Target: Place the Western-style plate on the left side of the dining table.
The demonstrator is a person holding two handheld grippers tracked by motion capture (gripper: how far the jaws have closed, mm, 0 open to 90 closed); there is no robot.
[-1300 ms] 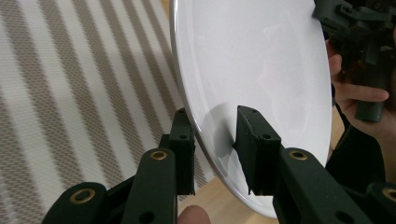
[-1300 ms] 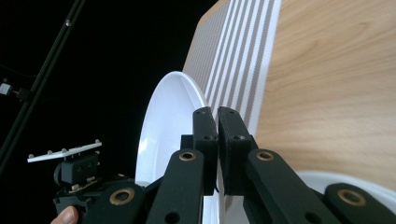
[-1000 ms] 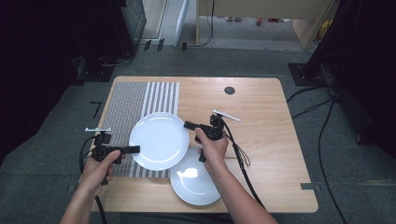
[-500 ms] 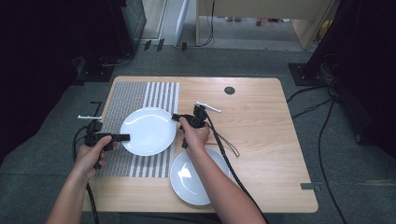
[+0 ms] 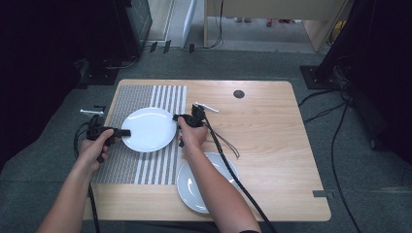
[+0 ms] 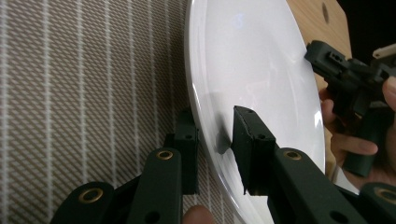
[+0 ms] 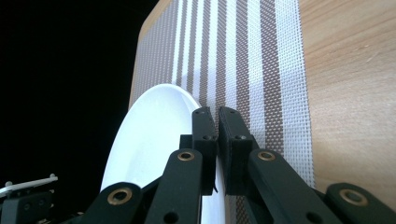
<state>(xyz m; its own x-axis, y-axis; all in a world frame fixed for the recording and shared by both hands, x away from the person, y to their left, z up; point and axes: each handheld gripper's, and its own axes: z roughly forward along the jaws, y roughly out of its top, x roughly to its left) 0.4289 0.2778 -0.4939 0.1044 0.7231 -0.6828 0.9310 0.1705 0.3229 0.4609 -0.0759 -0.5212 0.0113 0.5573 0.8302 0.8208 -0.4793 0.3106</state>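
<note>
nearest to us a second white plate (image 5: 206, 187) lies on the bare wooden table (image 5: 272, 145), partly under our right forearm. just beyond it we hold a white plate (image 5: 149, 129) over the striped placemat (image 5: 145, 160), one gripper at each side. our left gripper (image 5: 124, 132) pinches its left rim, one jaw under, one on top. our right gripper (image 5: 177, 117) is clamped narrow on the right rim. farther off, a dark round hole (image 5: 238, 93) sits in the tabletop.
</note>
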